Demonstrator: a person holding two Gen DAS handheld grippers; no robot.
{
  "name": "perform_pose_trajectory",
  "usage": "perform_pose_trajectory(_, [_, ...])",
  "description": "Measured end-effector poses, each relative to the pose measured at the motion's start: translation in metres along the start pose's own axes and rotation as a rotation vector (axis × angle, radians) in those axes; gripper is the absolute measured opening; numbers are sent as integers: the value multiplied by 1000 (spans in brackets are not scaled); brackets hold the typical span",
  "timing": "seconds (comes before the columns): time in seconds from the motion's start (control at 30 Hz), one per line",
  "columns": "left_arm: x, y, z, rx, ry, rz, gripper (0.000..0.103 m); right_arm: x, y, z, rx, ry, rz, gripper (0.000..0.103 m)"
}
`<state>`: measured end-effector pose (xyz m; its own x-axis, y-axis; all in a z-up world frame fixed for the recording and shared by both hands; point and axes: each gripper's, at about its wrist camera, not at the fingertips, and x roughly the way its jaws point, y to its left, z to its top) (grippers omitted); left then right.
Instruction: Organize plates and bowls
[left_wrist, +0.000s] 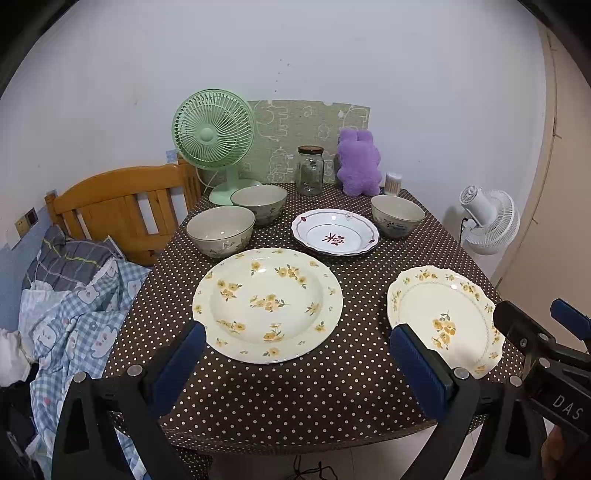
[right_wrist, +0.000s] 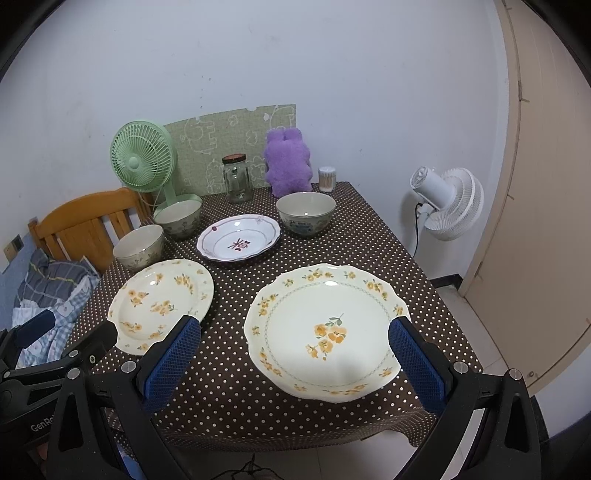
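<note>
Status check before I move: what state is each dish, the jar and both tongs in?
Left tongs: open, empty.
Right tongs: open, empty.
Three bowls: upright, empty, unstacked.
Three plates: flat, empty, apart.
Glass jar: upright, lidded.

Left gripper (left_wrist: 297, 349), fingers spread wide, hovers over the polka-dot table (left_wrist: 354, 387) near the yellow-flowered deep plate (left_wrist: 267, 304).

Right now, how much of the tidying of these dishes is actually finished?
Nothing looks done yet. Three plates, the large floral plate, the scalloped floral plate and the white plate, lie apart, and the three bowls stand unstacked. Nothing is in hand: left gripper and right gripper hover with jaws open. All stacking remains.
</note>
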<state>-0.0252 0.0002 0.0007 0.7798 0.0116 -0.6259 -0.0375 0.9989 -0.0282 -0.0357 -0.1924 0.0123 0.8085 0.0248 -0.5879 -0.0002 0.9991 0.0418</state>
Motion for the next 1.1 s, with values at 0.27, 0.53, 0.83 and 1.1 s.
perform_pose_trajectory(0.27, [0, -1, 0, 1, -1, -1, 100, 2, 0, 1, 0, 2, 0, 103])
perform_pose_trajectory(0.53, [3, -2, 3, 8, -1, -9, 99, 3, 3, 4, 0, 4, -8, 103])
perform_pose_trajectory(0.83, [8, -6, 6, 50, -18, -40, 98, 2, 3, 8, 27, 2, -52, 103])
perform_pose_trajectory(1.1, [20, -28, 14, 88, 8, -101, 98, 7, -18, 13, 82, 35, -112, 102])
